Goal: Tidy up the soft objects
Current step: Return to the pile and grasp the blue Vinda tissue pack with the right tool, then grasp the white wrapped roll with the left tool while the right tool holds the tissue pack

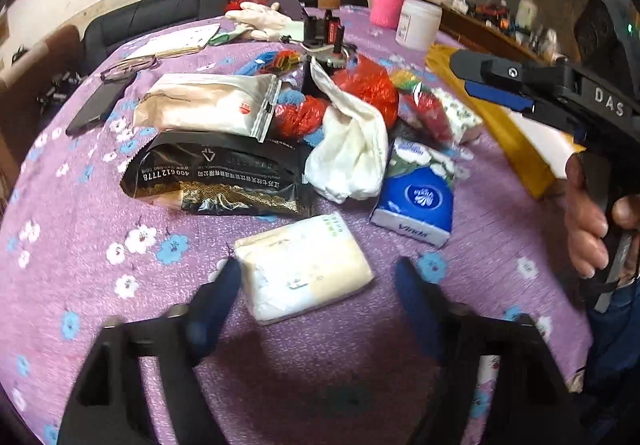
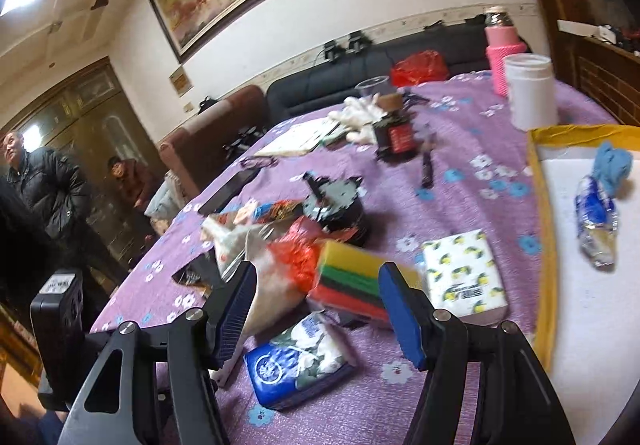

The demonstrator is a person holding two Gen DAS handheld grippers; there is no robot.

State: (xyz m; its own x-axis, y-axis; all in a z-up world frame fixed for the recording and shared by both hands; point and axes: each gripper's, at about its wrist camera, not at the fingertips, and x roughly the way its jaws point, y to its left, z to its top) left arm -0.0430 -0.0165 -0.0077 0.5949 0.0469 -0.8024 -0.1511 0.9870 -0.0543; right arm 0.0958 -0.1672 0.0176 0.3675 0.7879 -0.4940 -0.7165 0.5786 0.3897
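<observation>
We hold the left tool (image 1: 316, 277) wide open just over a pale tissue pack (image 1: 304, 269) lying flat on the purple worktop (image 1: 80, 205). The pack sits between the two blue pads with clear gaps on both sides, so nothing is gripped. We judge this pack light and squashy, its plastic wrap a little slippery, so we would take it across its short sides near the middle and squeeze gently.

Just beyond it, ahead and to the right of the left tool, lies a blue tissue pack (image 1: 416, 197). Past that is a heap with a crumpled white bag (image 1: 352, 153) and red plastic (image 1: 372, 85).

Our right tool (image 2: 318, 301) is also open and empty. Ahead of its pads we see a striped sponge stack (image 2: 352, 285), which looks springy and easy to pinch on its flat faces. A lemon-print tissue pack (image 2: 464, 273) lies just right of it.

To the right of the right tool lies a yellow-rimmed tray (image 2: 544, 213). It holds a blue cloth (image 2: 612, 165) and a small shiny wrapped bundle (image 2: 596, 221). Much of its white floor is bare.
</observation>
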